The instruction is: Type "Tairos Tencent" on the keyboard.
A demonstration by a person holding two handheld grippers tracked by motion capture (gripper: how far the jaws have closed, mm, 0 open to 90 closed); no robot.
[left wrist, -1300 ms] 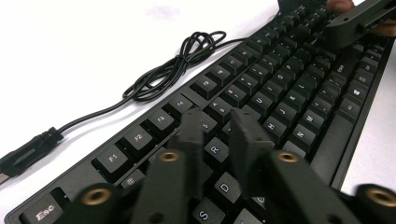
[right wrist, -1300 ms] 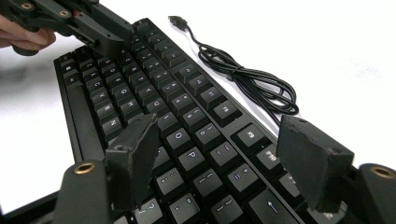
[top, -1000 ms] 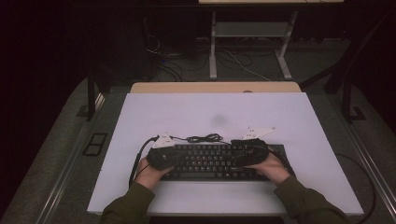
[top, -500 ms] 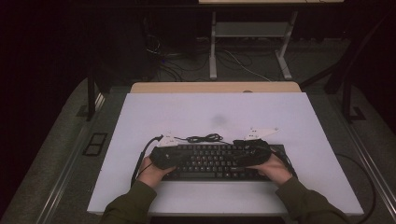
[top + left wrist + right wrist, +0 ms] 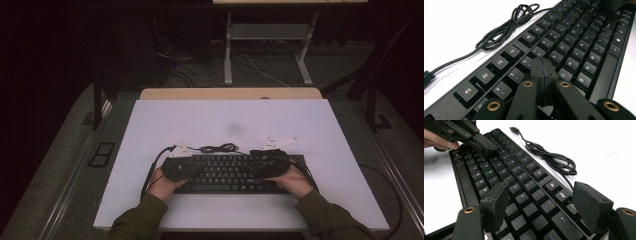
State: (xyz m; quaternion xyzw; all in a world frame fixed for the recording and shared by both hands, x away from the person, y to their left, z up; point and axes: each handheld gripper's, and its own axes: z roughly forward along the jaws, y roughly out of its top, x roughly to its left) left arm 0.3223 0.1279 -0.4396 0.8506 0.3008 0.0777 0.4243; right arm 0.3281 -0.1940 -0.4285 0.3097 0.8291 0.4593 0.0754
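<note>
Black keyboard (image 5: 564, 47) under closed left tool (image 5: 543, 75)

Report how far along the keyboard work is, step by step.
Done: the keyboard lies flat on the white table, its cable bundled loose behind it, plug unconnected. In hand: the left gripper, jaws shut, has its tip at the keys near 5 and T; the right gripper hovers open over the P and Enter end, holding nothing. Left: apparently pressing more keys; which ones I cannot tell.

Left gripper (image 5: 543, 75) jaws are pressed together; right gripper (image 5: 544, 207) jaws stand apart; both hands hold low, side by side.
</note>
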